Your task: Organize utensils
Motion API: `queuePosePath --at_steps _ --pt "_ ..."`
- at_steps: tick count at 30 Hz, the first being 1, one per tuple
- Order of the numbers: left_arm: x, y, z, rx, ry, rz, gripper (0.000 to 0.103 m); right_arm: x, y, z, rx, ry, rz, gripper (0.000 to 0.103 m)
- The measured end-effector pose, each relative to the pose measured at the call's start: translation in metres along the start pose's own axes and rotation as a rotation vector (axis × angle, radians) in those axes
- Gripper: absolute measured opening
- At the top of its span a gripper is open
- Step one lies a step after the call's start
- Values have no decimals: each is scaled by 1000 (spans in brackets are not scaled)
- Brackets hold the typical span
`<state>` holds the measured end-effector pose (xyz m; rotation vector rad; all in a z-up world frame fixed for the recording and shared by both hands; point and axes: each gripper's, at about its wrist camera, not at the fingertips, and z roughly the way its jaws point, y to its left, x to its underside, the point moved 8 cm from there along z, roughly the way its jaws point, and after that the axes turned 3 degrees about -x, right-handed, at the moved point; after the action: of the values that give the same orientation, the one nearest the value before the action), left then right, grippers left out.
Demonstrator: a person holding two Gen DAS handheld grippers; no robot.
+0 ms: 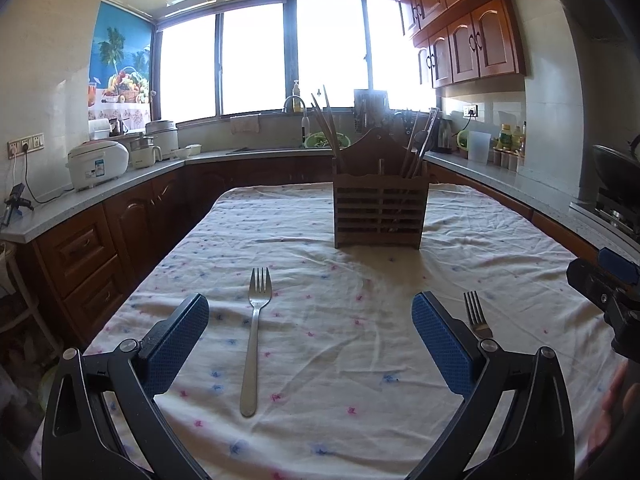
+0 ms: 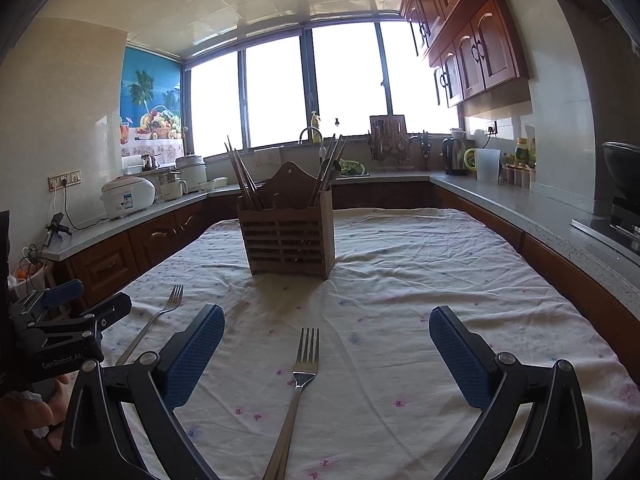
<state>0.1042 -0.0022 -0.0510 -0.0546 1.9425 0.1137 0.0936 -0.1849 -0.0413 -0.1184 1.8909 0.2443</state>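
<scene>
Two steel forks lie on the tablecloth. In the left wrist view one fork (image 1: 253,344) lies between my open left gripper's (image 1: 310,312) blue pads, tines pointing away. The second fork (image 1: 476,314) shows just right of the right pad. In the right wrist view that second fork (image 2: 298,392) lies between my open right gripper's (image 2: 326,324) pads, and the first fork (image 2: 154,320) lies at the left. A wooden utensil holder (image 1: 380,208) with chopsticks stands mid-table ahead, also in the right wrist view (image 2: 288,236). Both grippers are empty, above the table.
The table wears a white flower-print cloth (image 1: 360,400). Kitchen counters run along the left, back and right, with a rice cooker (image 1: 98,162), a kettle (image 2: 456,156) and a stove (image 2: 616,220). My right gripper's body (image 1: 604,284) shows at the left view's right edge.
</scene>
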Motion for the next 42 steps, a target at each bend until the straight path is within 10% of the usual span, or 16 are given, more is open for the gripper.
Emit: queuePosePath --at_steps 42 --pt "-9 11 -8 -22 -32 -11 103 -9 4 -6 -10 -56 -9 103"
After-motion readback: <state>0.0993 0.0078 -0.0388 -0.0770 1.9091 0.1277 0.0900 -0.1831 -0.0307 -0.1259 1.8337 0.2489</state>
